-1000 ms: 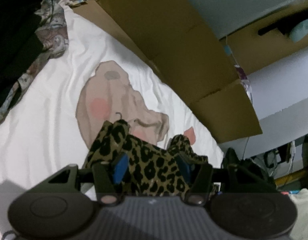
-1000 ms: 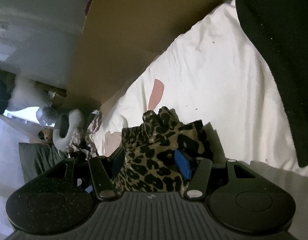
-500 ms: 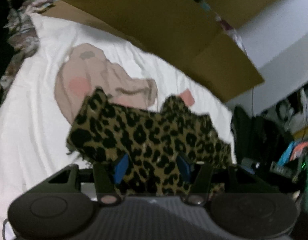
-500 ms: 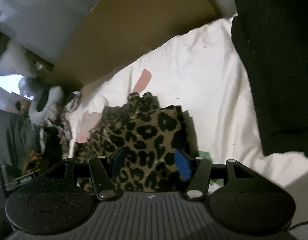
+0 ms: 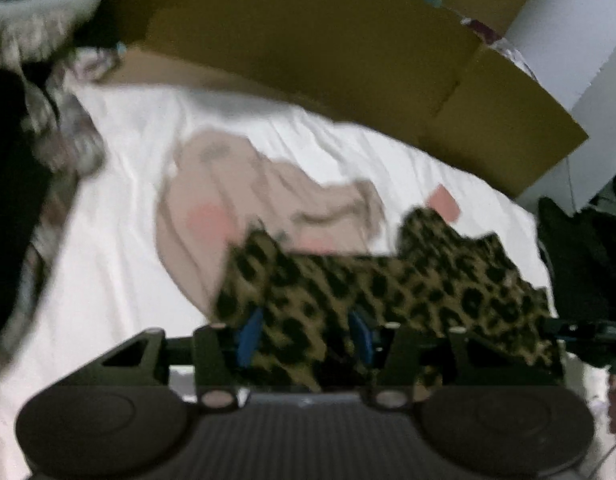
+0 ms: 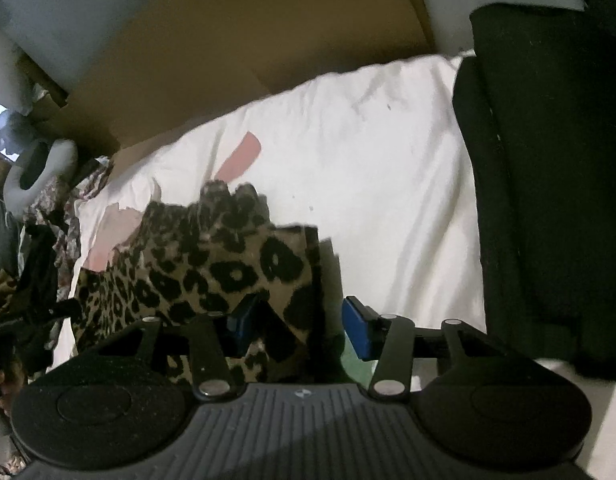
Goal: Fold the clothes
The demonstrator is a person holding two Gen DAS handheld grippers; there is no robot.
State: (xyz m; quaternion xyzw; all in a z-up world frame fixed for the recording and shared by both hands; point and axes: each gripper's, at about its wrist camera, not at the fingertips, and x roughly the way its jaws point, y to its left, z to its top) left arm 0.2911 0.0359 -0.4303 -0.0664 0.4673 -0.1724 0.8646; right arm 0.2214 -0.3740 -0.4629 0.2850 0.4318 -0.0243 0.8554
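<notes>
From the left wrist view, the left hand-held gripper [image 5: 305, 334] has its blue-padded fingers [image 5: 249, 332] set in the leopard-print fabric garment [image 5: 392, 292], jaws closing with the cloth between them; blur hides whether the pads press it. The garment stretches from this gripper toward the right edge of the frame, over the white bed sheet [image 5: 119, 280]. Beyond it, a beige and pink cartoon figure printed on the sheet [image 5: 235, 204] is partly covered by the garment's upper edge. A large brown flattened cardboard box [image 5: 348, 56] stands along the far side of the bed. A crumpled pale floral cloth [image 5: 63, 136] lies at the left edge, and dark clutter [image 5: 580, 248] fills the right.

From the right wrist view, the right hand-held gripper [image 6: 299, 330] is also closing. Its left blue pad [image 6: 243, 322] sits against the leopard garment [image 6: 211, 264], while the right pad [image 6: 358, 332] stands clear of the cloth, so the fabric lies between the jaws without being clamped. The garment spreads to the left over the sheet [image 6: 368, 184]. A black fabric mass [image 6: 548, 184] blocks the right side, the cardboard [image 6: 235, 40] rises behind, and a white curved object [image 6: 39, 172] sits at the far left.
</notes>
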